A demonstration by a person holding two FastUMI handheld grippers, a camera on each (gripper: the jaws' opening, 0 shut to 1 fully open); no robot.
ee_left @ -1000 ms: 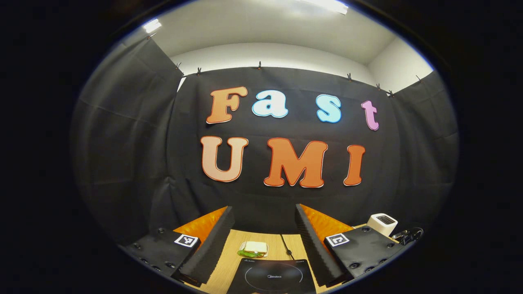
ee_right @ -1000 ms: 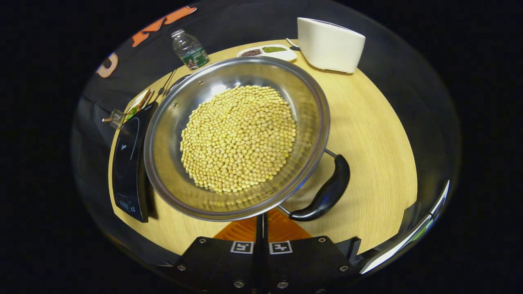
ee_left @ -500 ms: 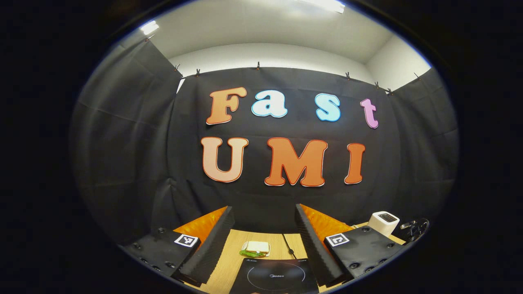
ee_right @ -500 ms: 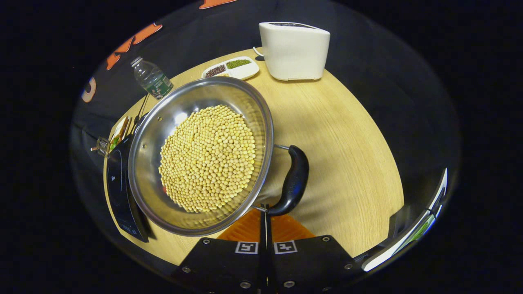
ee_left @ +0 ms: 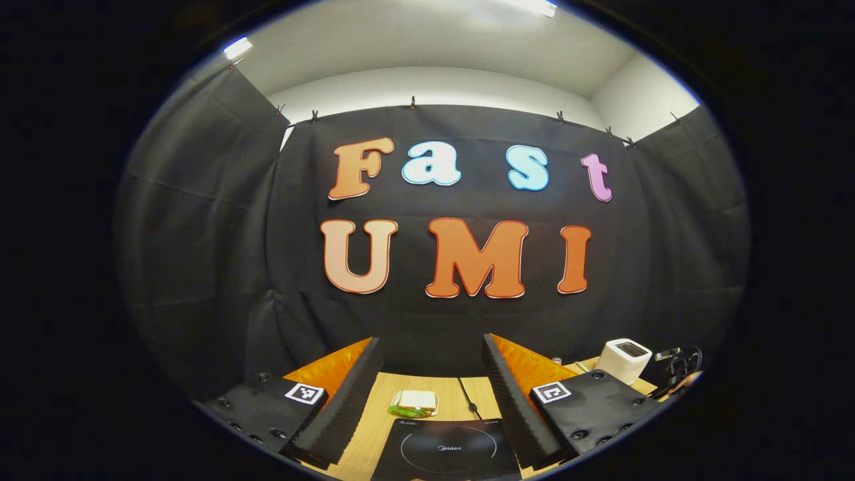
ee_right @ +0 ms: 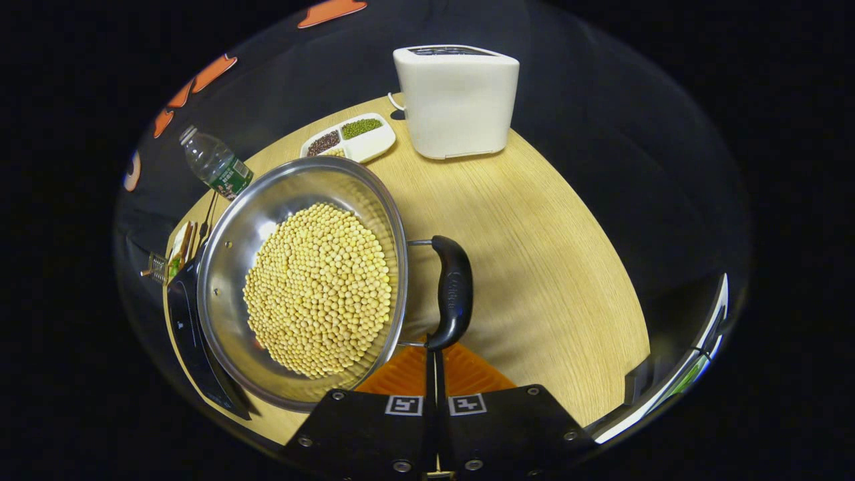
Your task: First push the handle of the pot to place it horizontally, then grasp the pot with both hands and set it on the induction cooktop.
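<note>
Right gripper (ee_right: 434, 354) closed, tips at pot (ee_right: 300, 287) handle (ee_right: 452, 290), lower centre; left gripper (ee_left: 431, 381) wide open, empty.

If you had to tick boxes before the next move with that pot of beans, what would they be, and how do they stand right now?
1. Right gripper shut, tips at the pot handle: ok.
2. Left gripper open, ready to grasp: ok.
3. Induction cooktop surface bare: ok.
4. Soybeans all inside the pot: ok.
5. Handle already horizontal: cannot tell.
6. Toaster well away from the pot: ok.
</note>
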